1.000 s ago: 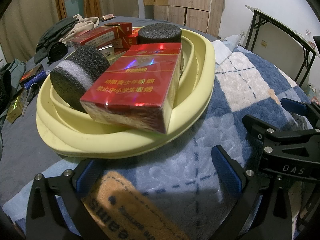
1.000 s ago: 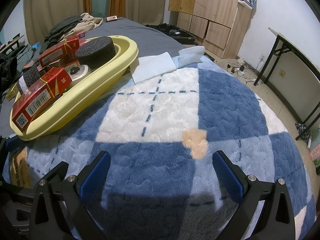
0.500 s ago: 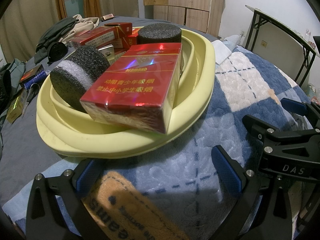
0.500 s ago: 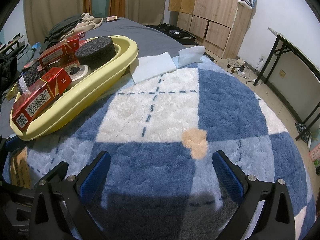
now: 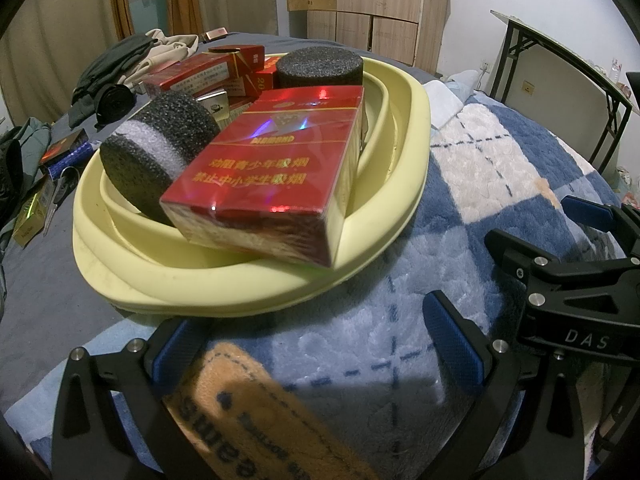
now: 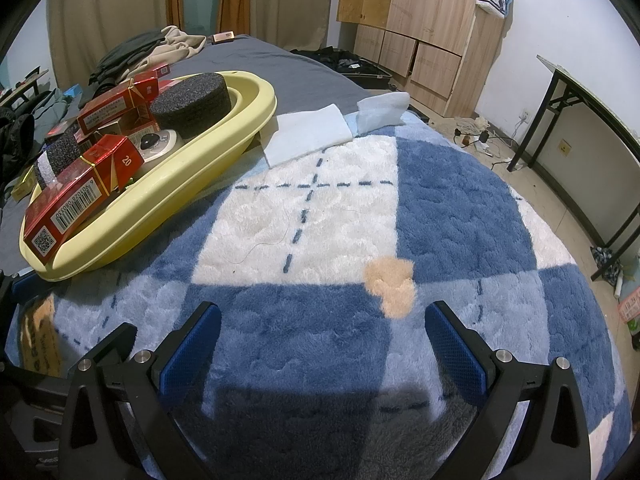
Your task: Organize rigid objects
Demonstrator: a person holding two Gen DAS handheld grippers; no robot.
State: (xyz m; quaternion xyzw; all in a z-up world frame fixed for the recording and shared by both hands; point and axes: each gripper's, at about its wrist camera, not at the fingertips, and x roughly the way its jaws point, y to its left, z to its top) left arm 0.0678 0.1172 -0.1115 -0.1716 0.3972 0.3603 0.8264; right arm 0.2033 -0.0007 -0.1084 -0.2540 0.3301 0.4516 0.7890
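Observation:
A pale yellow basin point(image 5: 248, 292) point(image 6: 168, 196) sits on a blue and white plush blanket point(image 6: 460, 208). It holds several red cigarette cartons, the nearest point(image 5: 276, 168) point(image 6: 76, 200) leaning on the front rim, two black foam cylinders point(image 5: 156, 152) point(image 5: 320, 68) and a small white device point(image 6: 158, 144). My left gripper point(image 5: 316, 340) is open and empty, just in front of the basin. My right gripper point(image 6: 320, 340) is open and empty over bare blanket, to the right of the basin.
Two white cloths point(image 6: 308, 132) point(image 6: 384, 108) lie beyond the basin. Clothes point(image 6: 148, 48), small boxes point(image 5: 64, 152) and scissors point(image 5: 60, 192) lie on the grey sheet at left. A folding table point(image 6: 592, 120) and a wooden wardrobe point(image 6: 424, 24) stand at the right and back.

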